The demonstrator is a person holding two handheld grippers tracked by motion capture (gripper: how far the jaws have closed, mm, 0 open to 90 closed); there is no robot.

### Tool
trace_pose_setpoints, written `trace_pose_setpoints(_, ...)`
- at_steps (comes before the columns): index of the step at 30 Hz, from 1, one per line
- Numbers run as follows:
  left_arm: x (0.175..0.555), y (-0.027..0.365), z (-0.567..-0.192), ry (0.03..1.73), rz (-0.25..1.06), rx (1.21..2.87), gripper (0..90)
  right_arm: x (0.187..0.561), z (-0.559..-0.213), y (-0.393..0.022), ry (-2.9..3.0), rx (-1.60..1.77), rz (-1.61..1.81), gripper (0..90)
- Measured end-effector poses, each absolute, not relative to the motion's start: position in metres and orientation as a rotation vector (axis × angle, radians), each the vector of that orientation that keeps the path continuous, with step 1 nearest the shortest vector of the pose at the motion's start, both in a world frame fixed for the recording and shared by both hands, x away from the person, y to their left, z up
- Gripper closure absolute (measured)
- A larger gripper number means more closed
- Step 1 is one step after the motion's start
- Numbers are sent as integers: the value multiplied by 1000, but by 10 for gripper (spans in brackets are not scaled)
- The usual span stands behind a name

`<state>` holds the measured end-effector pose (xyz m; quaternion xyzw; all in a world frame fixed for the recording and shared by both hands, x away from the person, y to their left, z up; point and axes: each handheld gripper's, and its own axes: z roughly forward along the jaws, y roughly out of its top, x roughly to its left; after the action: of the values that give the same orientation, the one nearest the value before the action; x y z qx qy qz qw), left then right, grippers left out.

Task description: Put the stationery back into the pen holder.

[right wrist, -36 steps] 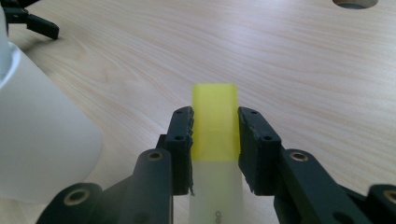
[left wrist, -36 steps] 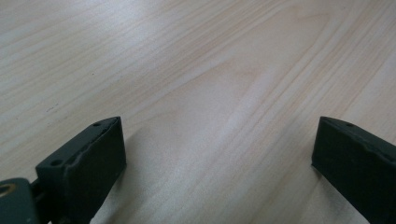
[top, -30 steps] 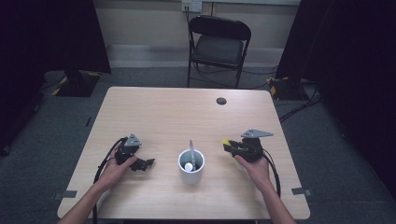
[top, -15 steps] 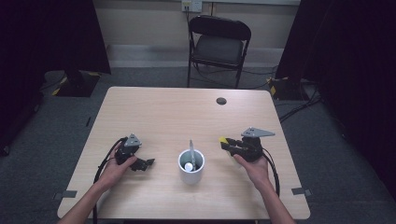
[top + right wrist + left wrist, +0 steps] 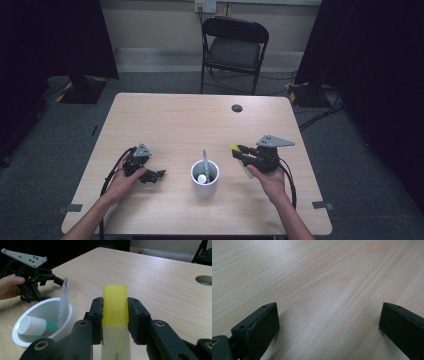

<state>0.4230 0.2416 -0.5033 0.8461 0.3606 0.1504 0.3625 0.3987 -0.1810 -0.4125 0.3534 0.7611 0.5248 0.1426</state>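
My right gripper (image 5: 240,152) (image 5: 115,308) is shut on a marker with a yellow cap (image 5: 234,147) (image 5: 115,296) and a pale body, held off the table just right of a white cup (image 5: 205,187) (image 5: 72,315). The marker points toward the cup. In the cup stand a pale pen (image 5: 204,159) (image 5: 63,298) and a white tube with a green label (image 5: 35,326). Left of the cup, my left gripper (image 5: 158,174) (image 5: 329,312) (image 5: 53,277) rests low on the wooden table (image 5: 175,120), open, with bare wood between its jaws.
A round cable hole (image 5: 236,108) (image 5: 205,280) sits near the table's far edge. A black folding chair (image 5: 235,47) stands behind the table. Cables trail from both grippers toward the near edge.
My right gripper has risen a little and drifted left toward the cup with the marker still gripped. The left gripper has stayed where it was.
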Motion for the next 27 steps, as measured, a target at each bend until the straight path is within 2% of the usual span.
trace_pose_setpoints(16, 423, 242, -503, 929, 387, 2178, 24, 381, -378, -168, 2174, 889, 1631, 672)
trace_pose_setpoints(27, 423, 241, -503, 930, 383, 2177, 23, 371, -367, -141, 2221, 765, 1682, 672)
